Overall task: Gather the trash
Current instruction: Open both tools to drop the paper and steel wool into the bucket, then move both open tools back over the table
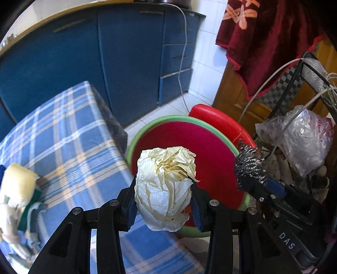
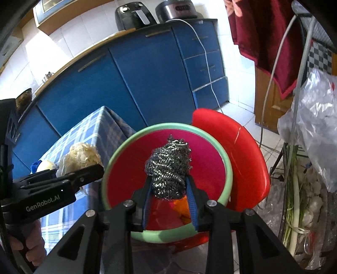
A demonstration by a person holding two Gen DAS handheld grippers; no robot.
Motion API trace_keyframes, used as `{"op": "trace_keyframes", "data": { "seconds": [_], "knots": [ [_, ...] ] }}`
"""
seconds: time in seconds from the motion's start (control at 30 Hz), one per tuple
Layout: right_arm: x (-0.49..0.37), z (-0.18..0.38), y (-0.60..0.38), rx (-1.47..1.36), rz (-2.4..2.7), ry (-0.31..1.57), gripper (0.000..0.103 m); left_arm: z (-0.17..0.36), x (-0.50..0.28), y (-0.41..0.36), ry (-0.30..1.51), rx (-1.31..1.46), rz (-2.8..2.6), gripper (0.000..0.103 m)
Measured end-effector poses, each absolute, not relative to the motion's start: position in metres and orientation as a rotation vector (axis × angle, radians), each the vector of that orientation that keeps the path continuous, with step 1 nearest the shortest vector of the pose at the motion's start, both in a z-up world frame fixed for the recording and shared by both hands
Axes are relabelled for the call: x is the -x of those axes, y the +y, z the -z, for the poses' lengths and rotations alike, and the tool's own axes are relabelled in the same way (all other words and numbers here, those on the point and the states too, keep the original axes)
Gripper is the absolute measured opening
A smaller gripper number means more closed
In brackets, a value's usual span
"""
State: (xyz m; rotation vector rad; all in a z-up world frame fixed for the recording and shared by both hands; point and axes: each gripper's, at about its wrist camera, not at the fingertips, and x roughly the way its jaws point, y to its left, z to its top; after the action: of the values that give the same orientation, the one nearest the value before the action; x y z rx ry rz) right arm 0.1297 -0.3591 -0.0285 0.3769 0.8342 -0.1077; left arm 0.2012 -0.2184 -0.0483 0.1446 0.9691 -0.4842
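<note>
One long row of blue cabinets (image 2: 134,80) fills the back of the room, with two dark appliances (image 2: 134,16) on its counter and one white cable (image 2: 207,63) hanging down its drawers. Before it stands one table under a blue checked cloth (image 1: 69,134). Just beside the table corner I see one red stool (image 2: 248,156), and in front of it one red bin with a green rim (image 2: 118,160); something orange lies at its bottom. One dark red towel (image 1: 269,35) hangs at the right, above one clear plastic bag (image 1: 305,137). I count two pieces of trash in my grippers. My left gripper (image 1: 164,189) is clenched on one crumpled ball of paper (image 1: 166,185), which hangs over the edge of the bin. My right gripper (image 2: 168,185) is clenched on one steel scrubber (image 2: 168,166), directly above the open bin. One sponge (image 1: 19,183) lies on the cloth.
</note>
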Motion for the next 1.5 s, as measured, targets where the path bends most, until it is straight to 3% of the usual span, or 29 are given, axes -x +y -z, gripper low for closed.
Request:
{"op": "trace_keyframes", "data": {
  "seconds": [0.27, 0.43, 0.57, 1.5],
  "knots": [
    [-0.134, 0.037, -0.362, -0.379, 0.102, 0.850, 0.038, 0.055, -0.206, -0.224, 0.992, -0.131, 0.503, 0.057],
    [-0.135, 0.036, -0.362, -0.376, 0.099, 0.846, 0.038, 0.051, -0.208, -0.220, 0.983, -0.123, 0.488, 0.057],
    [-0.131, 0.030, -0.361, -0.393, 0.083, 0.822, 0.046, 0.047, -0.208, -0.214, 0.974, -0.113, 0.472, 0.057],
    [-0.105, -0.014, -0.303, -0.346, -0.038, 0.759, 0.052, 0.003, -0.152, -0.099, 0.894, 0.040, 0.271, 0.057]
  ]
}}
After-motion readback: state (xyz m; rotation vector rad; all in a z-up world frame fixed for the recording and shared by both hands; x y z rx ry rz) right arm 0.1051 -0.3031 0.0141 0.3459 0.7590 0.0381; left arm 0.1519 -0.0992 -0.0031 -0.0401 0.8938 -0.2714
